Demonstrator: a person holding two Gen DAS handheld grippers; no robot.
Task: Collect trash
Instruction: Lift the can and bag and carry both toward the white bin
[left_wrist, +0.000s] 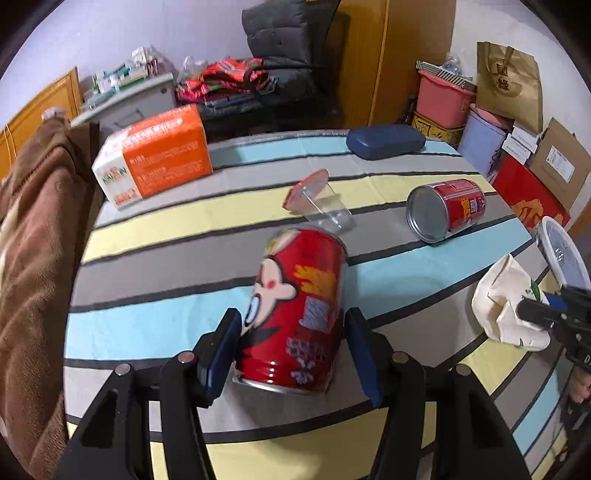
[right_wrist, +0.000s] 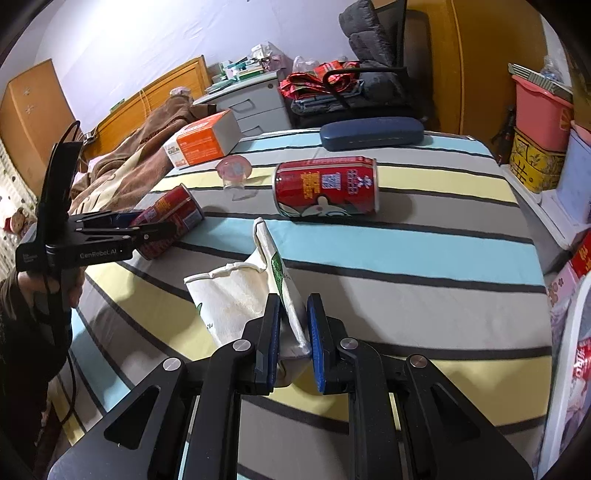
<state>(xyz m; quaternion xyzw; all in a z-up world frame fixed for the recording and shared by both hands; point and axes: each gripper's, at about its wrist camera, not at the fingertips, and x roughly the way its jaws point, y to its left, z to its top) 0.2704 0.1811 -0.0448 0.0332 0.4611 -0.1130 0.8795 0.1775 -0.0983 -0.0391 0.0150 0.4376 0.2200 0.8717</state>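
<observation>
My left gripper is shut on a red can with a cartoon face, held tilted just over the striped cloth; the same can shows between the left fingers in the right wrist view. My right gripper is shut on a crumpled white paper cup, which also shows at the right edge of the left wrist view. A second red can lies on its side on the cloth. A clear plastic cup with a pink lid lies tipped over behind.
An orange and white box and a dark blue case sit at the far edge of the striped table. A brown blanket lies left. A white bin rim is at right, with boxes and tubs beyond.
</observation>
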